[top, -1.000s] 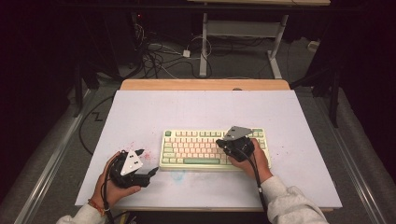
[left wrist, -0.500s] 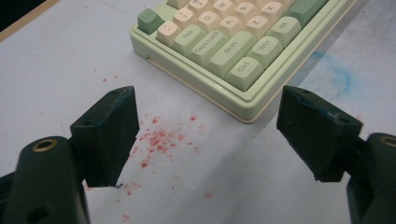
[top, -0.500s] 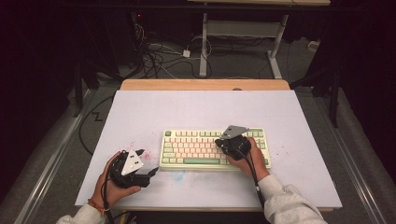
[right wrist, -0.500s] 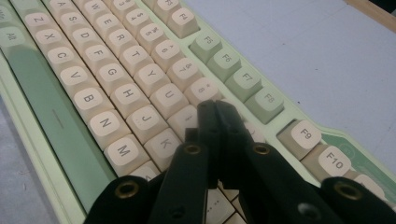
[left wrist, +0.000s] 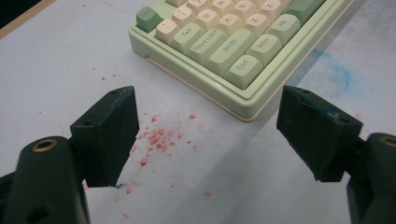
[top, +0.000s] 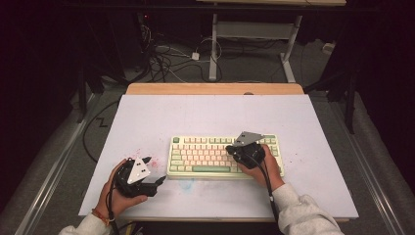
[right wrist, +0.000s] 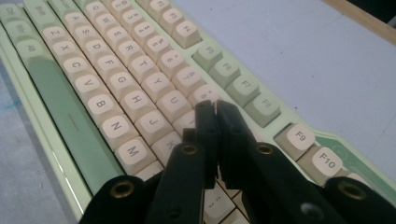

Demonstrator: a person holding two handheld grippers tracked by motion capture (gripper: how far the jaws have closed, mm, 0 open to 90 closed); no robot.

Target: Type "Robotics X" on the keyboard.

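Nothing much had shifted since the earlier frames: both hands sat where they were, and the right gripper (top: 234,151) hung over the same patch of the keyboard (top: 205,157). Its jaws had just been easing apart by a hair, with nothing between them, yet in the right gripper view they were all but together, tips (right wrist: 216,109) just above the keys around U and I.

That mint-and-cream keyboard lay near the middle of the white table mat (top: 215,112), slightly toward four o'clock. The left gripper (top: 157,181) rested at eight o'clock off the keyboard's near-left corner, jaws wide apart and holding nothing, red specks (left wrist: 156,137) on the mat between them (an idle hand, by the look of it).

The step in hand looked like a single key press with the closed tips. To do it well, the person would want the jaws kept together as one blunt point, centred on one keycap and not on the seam between two, pushed straight down and lifted cleanly. A slanted push risked catching a neighbouring key.
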